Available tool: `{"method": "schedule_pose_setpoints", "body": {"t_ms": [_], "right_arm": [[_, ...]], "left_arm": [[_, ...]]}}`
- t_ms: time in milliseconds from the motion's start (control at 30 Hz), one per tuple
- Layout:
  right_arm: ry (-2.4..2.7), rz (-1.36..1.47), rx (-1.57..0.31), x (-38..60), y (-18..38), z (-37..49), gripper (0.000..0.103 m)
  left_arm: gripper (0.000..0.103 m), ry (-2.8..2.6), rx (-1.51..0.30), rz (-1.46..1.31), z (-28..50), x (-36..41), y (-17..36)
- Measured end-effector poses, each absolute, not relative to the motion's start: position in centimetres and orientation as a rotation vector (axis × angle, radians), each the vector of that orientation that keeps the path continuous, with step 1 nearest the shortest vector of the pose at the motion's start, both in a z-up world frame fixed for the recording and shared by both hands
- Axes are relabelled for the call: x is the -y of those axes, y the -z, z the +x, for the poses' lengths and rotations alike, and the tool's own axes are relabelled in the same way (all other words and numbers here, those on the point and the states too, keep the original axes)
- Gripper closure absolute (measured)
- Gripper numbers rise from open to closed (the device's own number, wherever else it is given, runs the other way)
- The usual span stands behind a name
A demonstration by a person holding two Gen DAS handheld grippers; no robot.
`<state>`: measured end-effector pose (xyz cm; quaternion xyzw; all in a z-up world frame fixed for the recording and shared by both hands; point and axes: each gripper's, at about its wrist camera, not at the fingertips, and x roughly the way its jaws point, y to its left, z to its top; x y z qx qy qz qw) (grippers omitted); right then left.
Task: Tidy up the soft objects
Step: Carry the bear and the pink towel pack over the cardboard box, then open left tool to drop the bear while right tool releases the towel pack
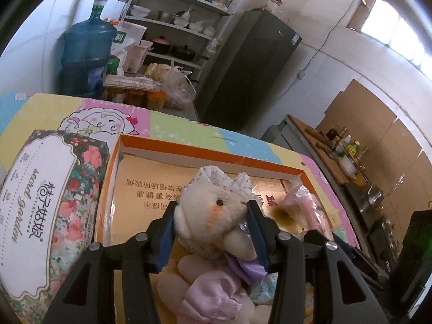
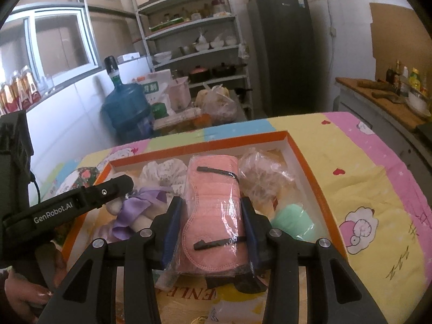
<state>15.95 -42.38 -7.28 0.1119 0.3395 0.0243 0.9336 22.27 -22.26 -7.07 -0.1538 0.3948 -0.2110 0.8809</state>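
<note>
One orange-rimmed box (image 2: pixel 305 162) sits on the table's cartoon-print cloth (image 2: pixel 378 189), with one floral tissue pack (image 1: pixel 46 202) just left of it, labelled "secret garden". The left gripper (image 1: pixel 213 216) has its jaws pinching the head of one plush bear (image 1: pixel 210 208) over the box. The right gripper (image 2: pixel 213 216) clamps its jaws on one wrapped pink mask pack (image 2: pixel 213 205). One mint-green roll (image 2: pixel 293 221) and one crumpled clear bag (image 2: pixel 262 172) lie inside. The left gripper's arm reads "GenRobot.AI".
</note>
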Motion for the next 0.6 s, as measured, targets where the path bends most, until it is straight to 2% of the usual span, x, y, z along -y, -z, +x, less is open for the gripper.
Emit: {"method": "schedule_pose_setpoints", "body": {"t_ms": [267, 400, 467, 600], "right_arm": [[-0.06, 0.252, -0.7, 42.7, 7.5, 16.0, 0.058], [-0.063, 0.258, -0.691, 42.7, 7.3, 15.8, 0.057], [-0.063, 0.261, -0.683, 42.7, 7.2, 15.6, 0.057], [-0.06, 0.261, -0.665, 42.6, 6.7, 15.1, 0.048]], "left_arm": [[0.045, 0.436, -0.834, -0.304, 22.2, 22.4, 7.0], [0.035, 0.439, -0.819, -0.296, 21.7, 22.7, 6.7], [0.033, 0.44, -0.806, -0.294, 21.5, 22.7, 6.4], [0.028, 0.436, -0.781, -0.281, 21.2, 22.8, 5.7]]}}
